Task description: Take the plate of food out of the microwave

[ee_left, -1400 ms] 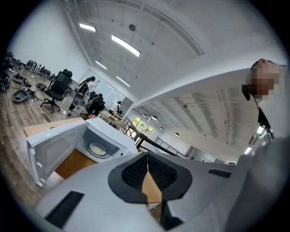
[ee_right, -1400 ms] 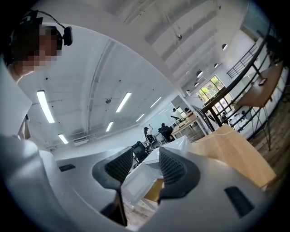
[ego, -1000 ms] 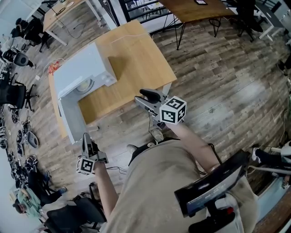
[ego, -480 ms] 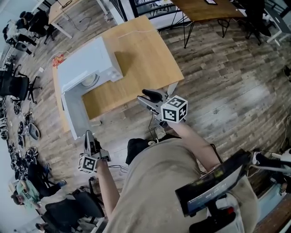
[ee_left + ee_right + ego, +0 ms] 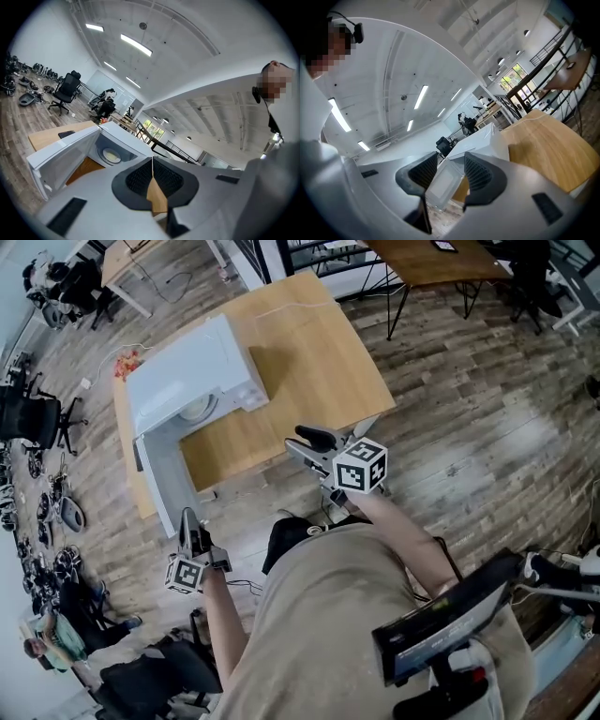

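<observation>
A white microwave [image 5: 192, 371] stands on a wooden table [image 5: 300, 352] with its door [image 5: 164, 479] swung open toward me. A pale plate [image 5: 198, 410] lies inside the cavity; the left gripper view shows this plate [image 5: 111, 155] too. My left gripper [image 5: 190, 519] hangs low in front of the table, short of the door, with its pads pressed together on nothing. My right gripper [image 5: 302, 440] hovers at the table's near edge, to the right of the microwave. Its jaws stand apart and hold nothing. Through their gap in the right gripper view I see the open door [image 5: 443, 185].
The table's right half [image 5: 543, 150] is bare wood with a thin cable on it. Office chairs [image 5: 23, 423] and gear lie on the wooden floor at the left. Another table [image 5: 431, 259] stands at the back right. A device hangs at the person's waist [image 5: 441, 634].
The microwave and table have slid lower and right in the head view, so they lie closer. Both grippers keep their poses and jaw states.
</observation>
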`<state>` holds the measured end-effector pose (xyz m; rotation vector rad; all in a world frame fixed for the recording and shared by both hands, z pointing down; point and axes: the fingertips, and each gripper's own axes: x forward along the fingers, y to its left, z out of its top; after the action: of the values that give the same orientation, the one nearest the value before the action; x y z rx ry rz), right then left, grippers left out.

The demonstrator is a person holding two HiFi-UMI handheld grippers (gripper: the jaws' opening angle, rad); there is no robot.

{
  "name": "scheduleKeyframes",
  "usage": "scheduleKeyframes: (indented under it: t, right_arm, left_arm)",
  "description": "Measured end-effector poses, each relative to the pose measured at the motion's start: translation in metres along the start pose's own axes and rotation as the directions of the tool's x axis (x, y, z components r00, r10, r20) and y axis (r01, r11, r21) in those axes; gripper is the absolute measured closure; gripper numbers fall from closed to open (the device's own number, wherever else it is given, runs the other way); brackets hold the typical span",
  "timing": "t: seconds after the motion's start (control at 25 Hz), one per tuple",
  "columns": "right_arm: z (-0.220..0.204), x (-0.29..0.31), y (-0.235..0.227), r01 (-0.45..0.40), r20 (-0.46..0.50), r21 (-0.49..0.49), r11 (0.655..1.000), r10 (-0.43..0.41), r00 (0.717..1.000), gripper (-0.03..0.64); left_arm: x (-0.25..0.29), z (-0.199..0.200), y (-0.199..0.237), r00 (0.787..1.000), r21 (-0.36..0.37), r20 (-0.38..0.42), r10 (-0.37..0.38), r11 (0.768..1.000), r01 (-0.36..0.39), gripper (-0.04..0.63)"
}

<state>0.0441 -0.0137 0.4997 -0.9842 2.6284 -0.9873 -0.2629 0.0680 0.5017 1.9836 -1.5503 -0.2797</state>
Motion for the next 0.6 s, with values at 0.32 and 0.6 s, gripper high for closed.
scheduleKeyframes:
  t: [0.32, 0.6]
  right_arm:
    - [-0.004, 0.067, 0.017, 0.027, -0.021, 0.009, 1.000, -0.027, 0.999, 0.446]
    - [-0.005, 0.127, 0.038, 0.045, -0.053, -0.009, 0.999, -0.045, 0.998, 0.448]
  left_arm:
    - [0.040, 0.041, 0.030, 0.997, -0.005, -0.025, -0.072, 0.997, 0.072, 0.591]
    - [0.051, 0.064, 0.055, 0.991, -0.027, -0.052, -0.122, 0.992, 0.121, 0.591]
